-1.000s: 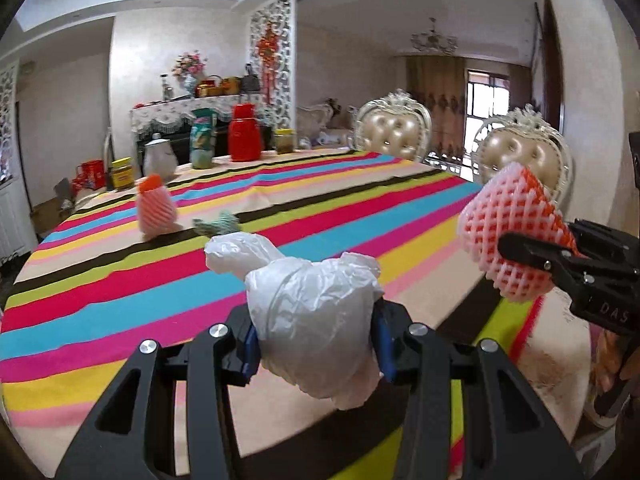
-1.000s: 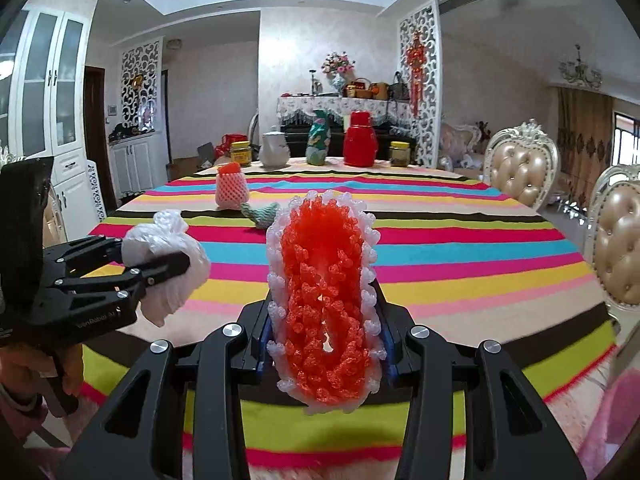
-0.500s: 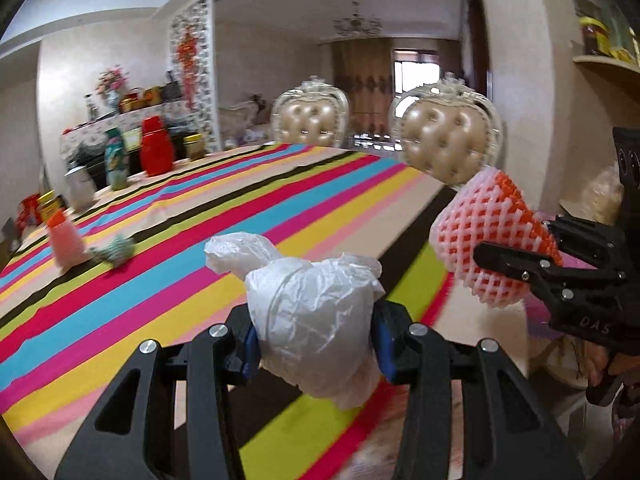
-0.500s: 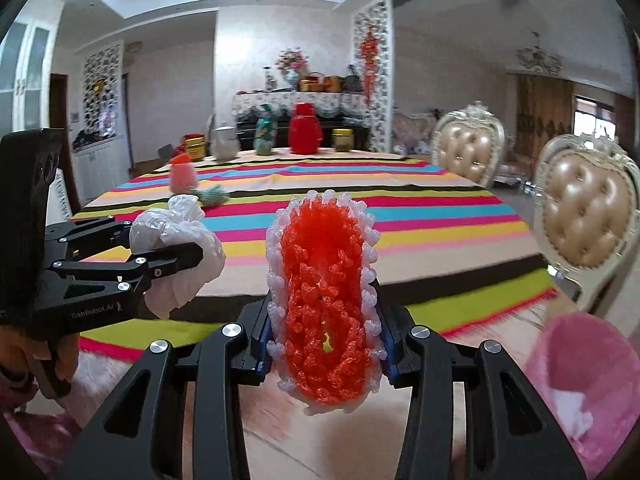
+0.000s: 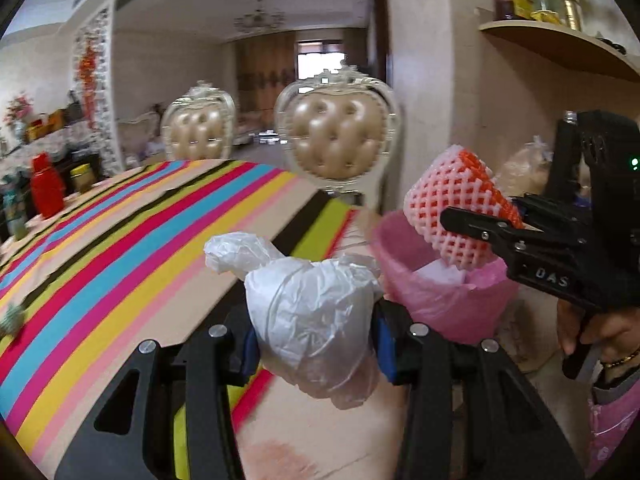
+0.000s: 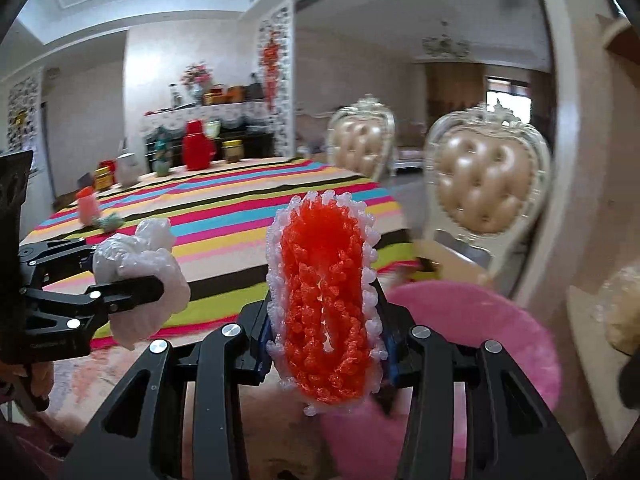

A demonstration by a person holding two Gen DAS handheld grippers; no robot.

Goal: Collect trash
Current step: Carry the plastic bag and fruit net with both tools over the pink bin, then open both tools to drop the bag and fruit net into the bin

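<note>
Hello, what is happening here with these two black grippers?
A person is clearing trash off the striped table. The left gripper is shut on a crumpled white plastic bag. The right gripper is shut on a red foam fruit net. Both hang near the pink-lined bin, nothing dropped yet.

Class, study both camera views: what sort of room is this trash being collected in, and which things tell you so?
Most likely a home dining room: a long table under a striped tablecloth, ornate tufted dining chairs drawn up to it, and a chandelier beyond. A pink-lined trash bin stands beside the table.
</note>
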